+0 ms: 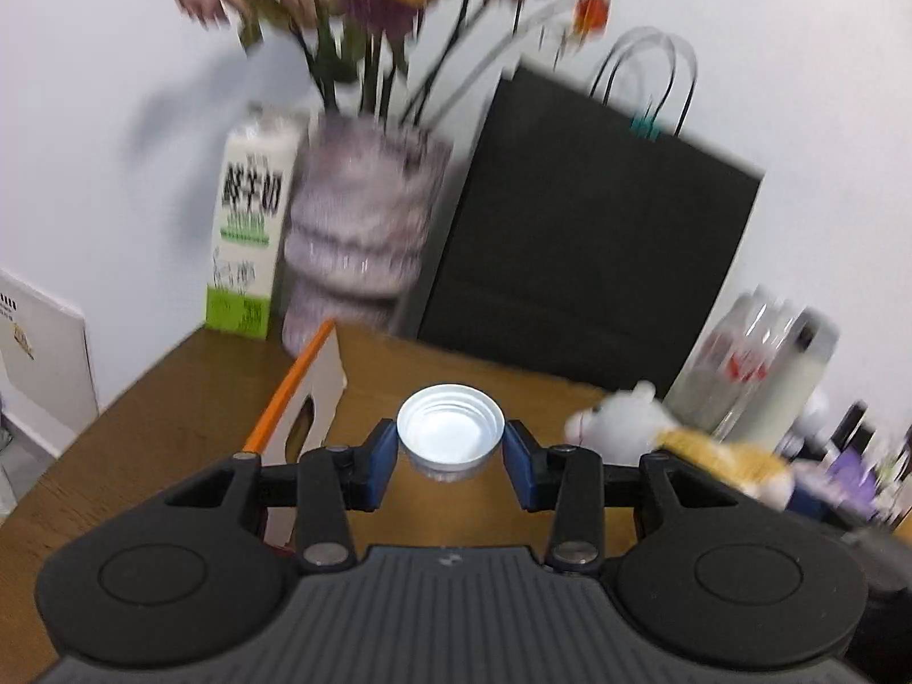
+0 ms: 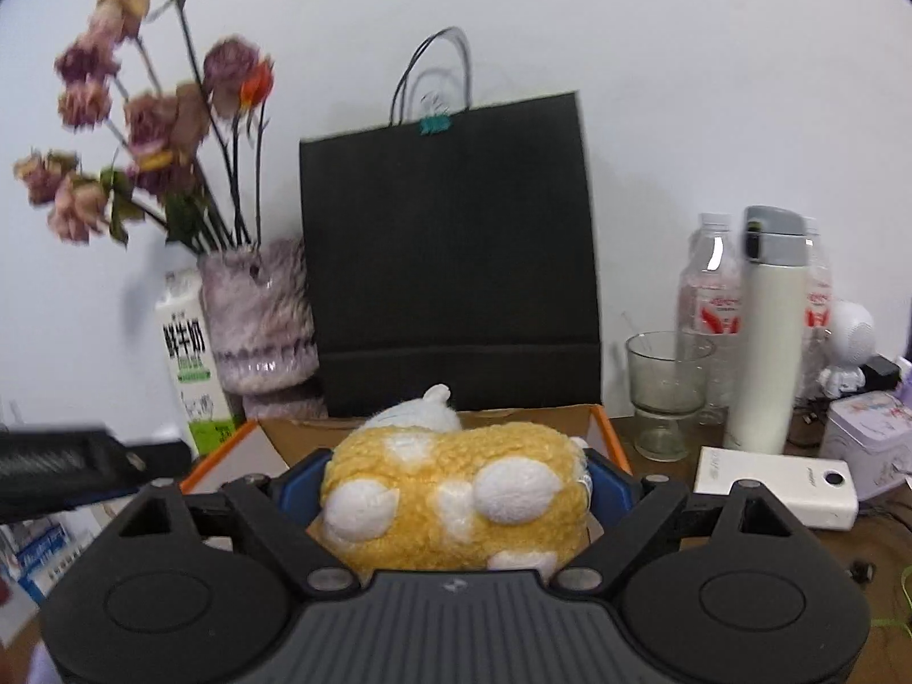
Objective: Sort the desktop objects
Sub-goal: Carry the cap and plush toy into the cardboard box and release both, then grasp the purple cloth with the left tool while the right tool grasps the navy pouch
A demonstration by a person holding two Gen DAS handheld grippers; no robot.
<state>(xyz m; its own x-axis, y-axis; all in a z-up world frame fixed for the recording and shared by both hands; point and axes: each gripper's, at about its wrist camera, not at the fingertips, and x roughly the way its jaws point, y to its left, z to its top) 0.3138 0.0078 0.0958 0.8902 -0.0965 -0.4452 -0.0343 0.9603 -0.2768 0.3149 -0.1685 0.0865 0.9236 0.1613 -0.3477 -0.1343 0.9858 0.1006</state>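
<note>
My left gripper is shut on a small round silver tin, open side up, held above the wooden desk. My right gripper is shut on a yellow-and-white plush toy and holds it over an open cardboard box with orange edges. The plush also shows at the right of the left wrist view, and the box's flap at its left.
At the back stand a milk carton, a vase of dried flowers and a black paper bag. To the right are a glass cup, water bottles, a white flask, a white power bank and a tin box.
</note>
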